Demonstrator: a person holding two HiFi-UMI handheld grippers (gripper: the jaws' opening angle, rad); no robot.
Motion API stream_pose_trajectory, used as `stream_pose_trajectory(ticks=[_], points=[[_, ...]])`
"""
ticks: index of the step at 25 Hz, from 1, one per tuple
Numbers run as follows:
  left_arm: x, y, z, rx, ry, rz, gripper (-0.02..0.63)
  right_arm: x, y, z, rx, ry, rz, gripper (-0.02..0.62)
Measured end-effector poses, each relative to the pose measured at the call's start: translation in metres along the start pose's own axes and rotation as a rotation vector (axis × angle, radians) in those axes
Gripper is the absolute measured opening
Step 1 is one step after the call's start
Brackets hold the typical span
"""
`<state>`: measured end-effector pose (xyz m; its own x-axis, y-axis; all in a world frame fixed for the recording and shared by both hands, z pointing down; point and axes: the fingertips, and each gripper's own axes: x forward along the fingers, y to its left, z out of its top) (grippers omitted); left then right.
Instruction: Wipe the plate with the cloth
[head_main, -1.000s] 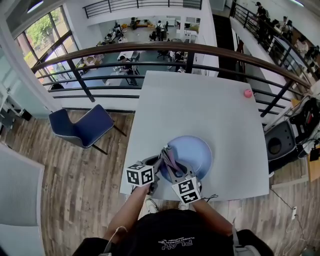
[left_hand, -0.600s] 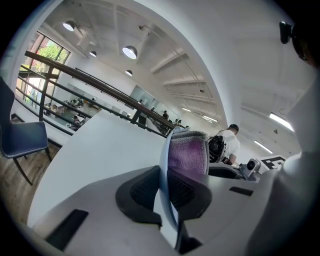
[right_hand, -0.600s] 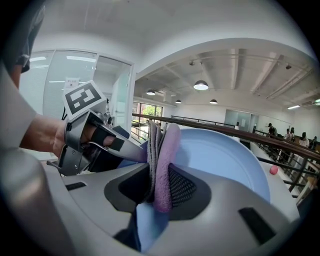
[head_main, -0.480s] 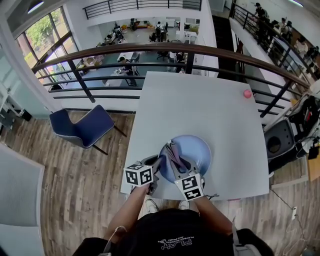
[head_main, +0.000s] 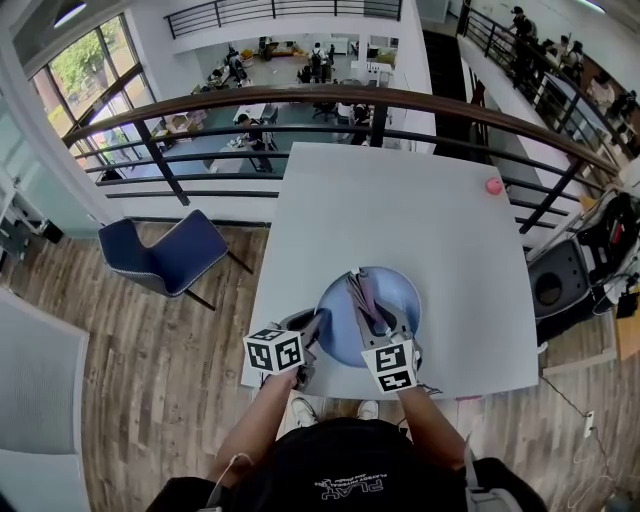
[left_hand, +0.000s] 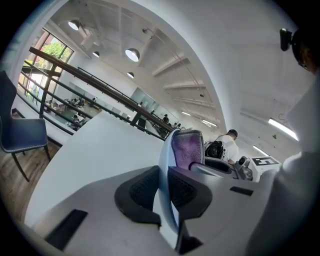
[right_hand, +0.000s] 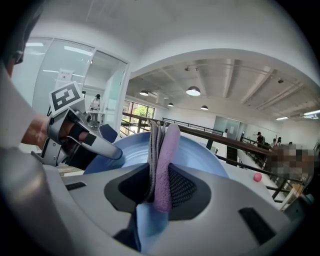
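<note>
A light blue plate (head_main: 402, 296) sits near the white table's (head_main: 400, 210) front edge, tilted up at its left side. My left gripper (head_main: 314, 328) grips that left rim. In the left gripper view the rim (left_hand: 165, 150) stands between the pads (left_hand: 145, 189) of the left gripper (left_hand: 164, 187) and touches both; these jaws have just been opening a little. My right gripper (head_main: 373, 320) is shut on a folded purple-grey cloth (head_main: 361, 296) held against the plate's face. The right gripper view shows the cloth (right_hand: 163, 150) pinched upright in the right gripper (right_hand: 161, 186), with the plate (right_hand: 202, 156) behind it.
A small pink ball (head_main: 495, 186) lies at the table's far right edge. A blue chair (head_main: 165, 250) stands left of the table, a dark railing (head_main: 350, 98) runs behind it, and a black bin (head_main: 553, 287) sits at the right. The person's body is at the near edge.
My right gripper has carried the cloth rightwards and slightly up across the plate, from its left part to its middle. The left gripper has stayed on the rim.
</note>
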<state>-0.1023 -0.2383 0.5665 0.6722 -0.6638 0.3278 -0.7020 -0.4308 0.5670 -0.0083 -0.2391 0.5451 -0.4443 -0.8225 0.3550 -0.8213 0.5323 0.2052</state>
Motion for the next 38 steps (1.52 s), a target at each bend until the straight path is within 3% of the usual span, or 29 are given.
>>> stream_pose_trajectory(ticks=[16,26,32,38], points=[[-0.009,0.006,0.011,-0.032,-0.051,-0.032,0.055,-0.008,-0.044,-0.023,0.082,0.106,-0.151,0.110],[-0.010,0.018,0.010,-0.032,-0.045,0.023,0.046,-0.012,-0.042,-0.024,0.077,0.121,-0.175,0.110],[-0.012,0.027,0.006,-0.049,-0.049,0.062,0.033,-0.016,-0.026,-0.006,0.060,0.064,-0.151,0.110],[-0.011,0.034,0.007,-0.053,-0.062,0.081,0.027,-0.014,0.023,0.022,0.040,0.003,-0.011,0.110]])
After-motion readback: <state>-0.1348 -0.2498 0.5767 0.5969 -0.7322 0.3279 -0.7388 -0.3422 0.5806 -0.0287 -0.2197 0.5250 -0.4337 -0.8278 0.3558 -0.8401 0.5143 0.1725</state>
